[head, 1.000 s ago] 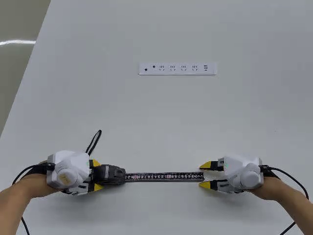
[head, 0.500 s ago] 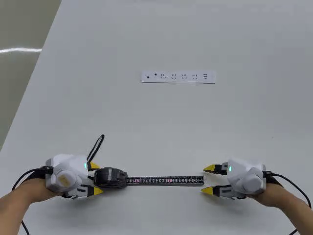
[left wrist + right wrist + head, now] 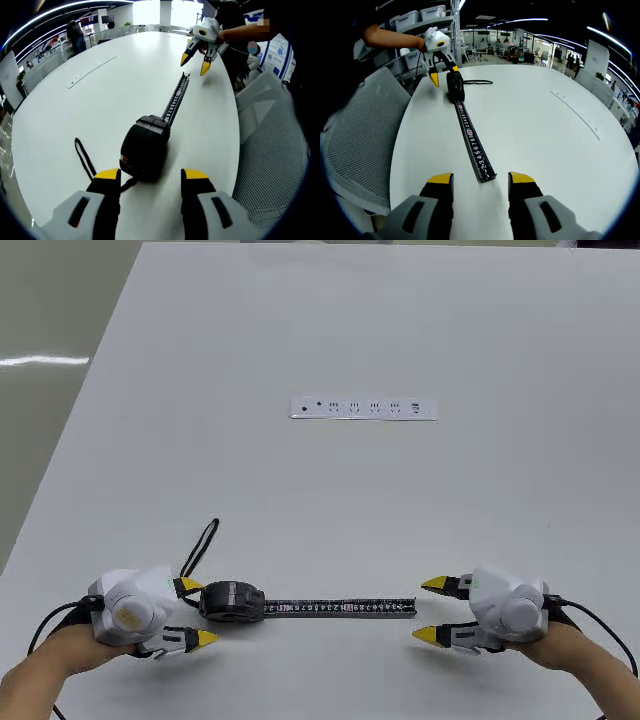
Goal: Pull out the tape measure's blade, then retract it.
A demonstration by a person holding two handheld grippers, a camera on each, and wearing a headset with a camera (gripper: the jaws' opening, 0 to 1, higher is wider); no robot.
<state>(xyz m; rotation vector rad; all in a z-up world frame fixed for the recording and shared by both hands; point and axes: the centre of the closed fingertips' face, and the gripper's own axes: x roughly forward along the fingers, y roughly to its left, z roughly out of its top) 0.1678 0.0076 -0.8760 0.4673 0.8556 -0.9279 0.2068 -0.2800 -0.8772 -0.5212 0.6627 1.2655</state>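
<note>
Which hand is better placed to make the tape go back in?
Probably left. The left tool, open, sits right at the case, where a release would likely be. The right tool, also open, only faces the blade tip, touching nothing.

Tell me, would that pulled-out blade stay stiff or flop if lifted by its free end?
Probably springy: the blade lies straight and flat on the table, so it might bow, not drape. The chunky case likely anchors its other end.
</note>
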